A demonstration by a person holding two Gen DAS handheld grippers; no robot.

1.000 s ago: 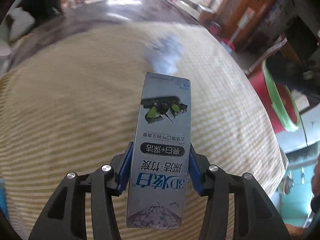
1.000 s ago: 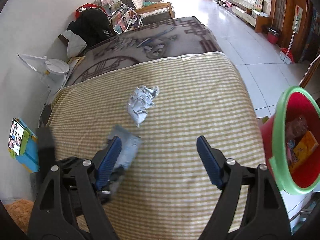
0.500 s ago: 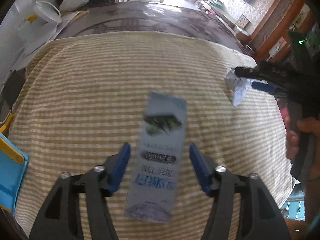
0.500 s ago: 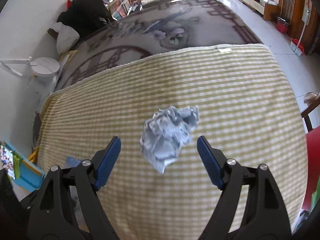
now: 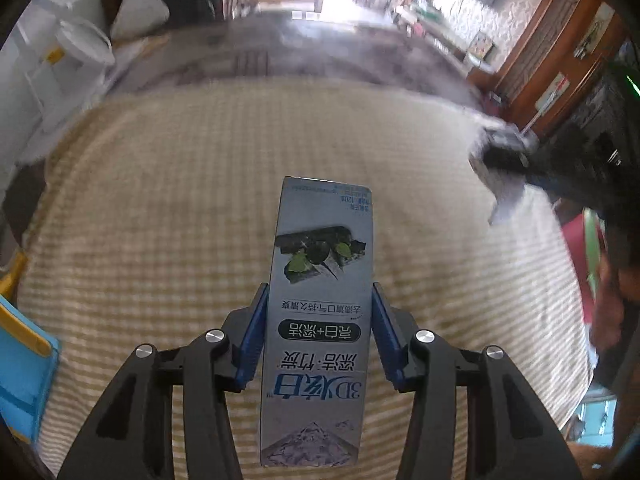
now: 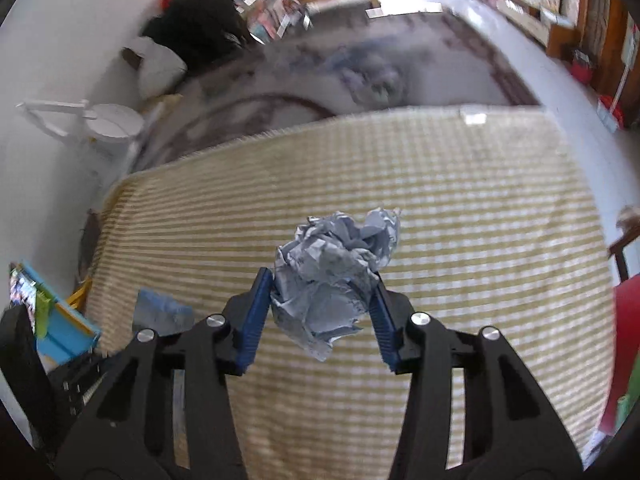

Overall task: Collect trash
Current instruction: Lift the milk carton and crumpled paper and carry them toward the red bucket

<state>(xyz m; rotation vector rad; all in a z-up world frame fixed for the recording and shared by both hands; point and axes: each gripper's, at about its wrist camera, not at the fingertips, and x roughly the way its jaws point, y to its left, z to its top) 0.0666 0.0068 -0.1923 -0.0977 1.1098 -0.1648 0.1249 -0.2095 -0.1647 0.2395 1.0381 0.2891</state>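
Note:
A grey-blue toothpaste box [image 5: 326, 220] sticks forward between the blue pads of my left gripper [image 5: 319, 286]. Its jaws are closing, and both pads lie against the box's sides. In the right wrist view a crumpled ball of pale paper [image 6: 336, 256] sits between the pads of my right gripper [image 6: 322, 274]. These jaws are also closing, with both pads touching the paper just above the checked cloth [image 6: 480, 240]. The left wrist view shows the right gripper [image 5: 504, 156] blurred at the far right, holding the paper. The box [image 6: 160, 308] shows as a blur at lower left in the right wrist view.
A red bucket with a green rim [image 5: 588, 248] stands off the cloth's right edge and holds wrappers. A blue box [image 5: 20, 360] lies by the left edge. A white fan [image 6: 108, 124] and dark bundles stand by the wall beyond a patterned rug [image 6: 360, 80].
The left jaws spread off the toothpaste box and have come back onto its sides. The right gripper moved forward over the paper ball and its wide jaws closed in on it.

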